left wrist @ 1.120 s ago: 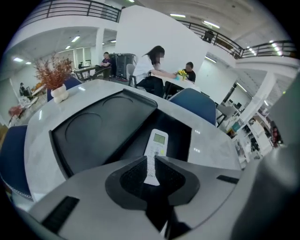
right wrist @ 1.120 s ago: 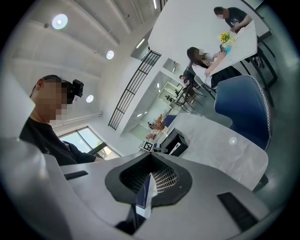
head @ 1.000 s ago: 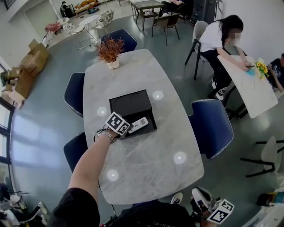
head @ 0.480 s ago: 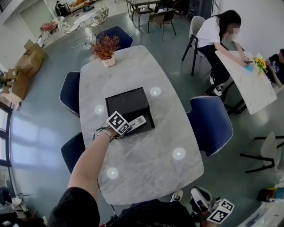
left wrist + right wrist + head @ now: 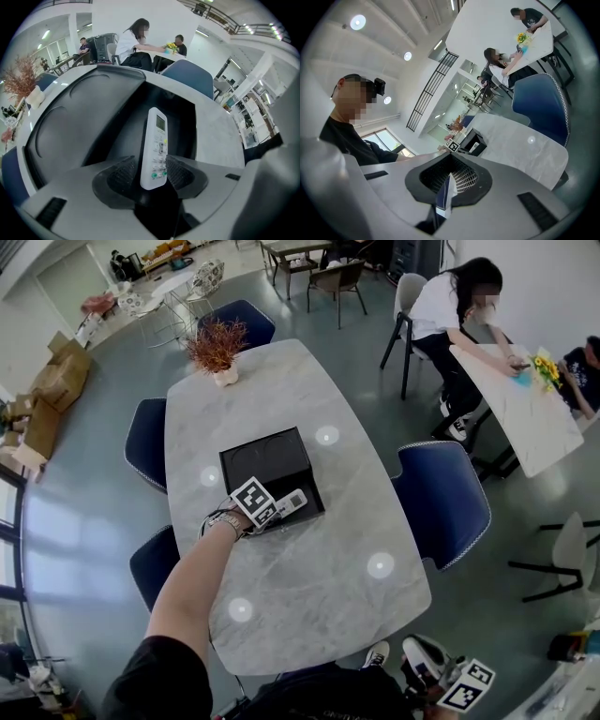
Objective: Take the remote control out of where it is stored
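One remote control point(image 5: 157, 140) lies in one black box point(image 5: 84, 122) on our worktop point(image 5: 309, 601). Our left hand-held gripper point(image 5: 153, 174), jaws just opening wide, flanks it. Our right hand-held gripper point(image 5: 450, 180) is closed, empty.

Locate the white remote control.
The remote lies in the black box's near-right corner in the head view, between the left gripper's jaws, which have just been opening.
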### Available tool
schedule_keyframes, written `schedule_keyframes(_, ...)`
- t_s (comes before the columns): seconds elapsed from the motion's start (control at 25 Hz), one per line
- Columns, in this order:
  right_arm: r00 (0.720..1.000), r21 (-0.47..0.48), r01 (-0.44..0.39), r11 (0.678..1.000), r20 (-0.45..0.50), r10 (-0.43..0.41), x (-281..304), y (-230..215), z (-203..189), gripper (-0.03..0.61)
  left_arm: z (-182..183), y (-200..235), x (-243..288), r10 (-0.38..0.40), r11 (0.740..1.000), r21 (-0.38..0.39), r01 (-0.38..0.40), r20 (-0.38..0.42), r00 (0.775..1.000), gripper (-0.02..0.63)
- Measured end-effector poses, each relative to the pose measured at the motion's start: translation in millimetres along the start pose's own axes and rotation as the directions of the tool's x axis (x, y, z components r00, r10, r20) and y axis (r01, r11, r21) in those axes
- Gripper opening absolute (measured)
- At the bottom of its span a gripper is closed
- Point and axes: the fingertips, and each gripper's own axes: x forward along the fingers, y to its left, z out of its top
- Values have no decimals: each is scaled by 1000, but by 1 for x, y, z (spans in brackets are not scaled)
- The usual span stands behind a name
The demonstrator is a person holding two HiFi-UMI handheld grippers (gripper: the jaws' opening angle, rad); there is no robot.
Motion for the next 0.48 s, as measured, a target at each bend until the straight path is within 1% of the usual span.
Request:
schedule_keyframes(0.16, 1000, 3, 9, 1000, 8, -9, -2, -1, 0, 9, 0, -6, 9, -17, 1000, -2, 17, -10, 1000, 195)
schedule_keyframes(0.24, 1000, 6, 14, 1000, 12, -14, -5, -2, -1, 9, 0, -6, 11, 3, 1000, 17, -3, -25, 1000, 195)
schedule_keyframes(0.36, 1000, 13, 22, 1000, 20, -22, -8, -2, -1, 9, -2, -3, 12, 49, 995, 87, -44, -60, 997, 189)
schedule_keyframes(0.48, 999, 11, 26, 1000, 22, -26, -8, -3, -2, 9, -1, -2, 12, 52, 995, 84, -48, -50, 997, 178)
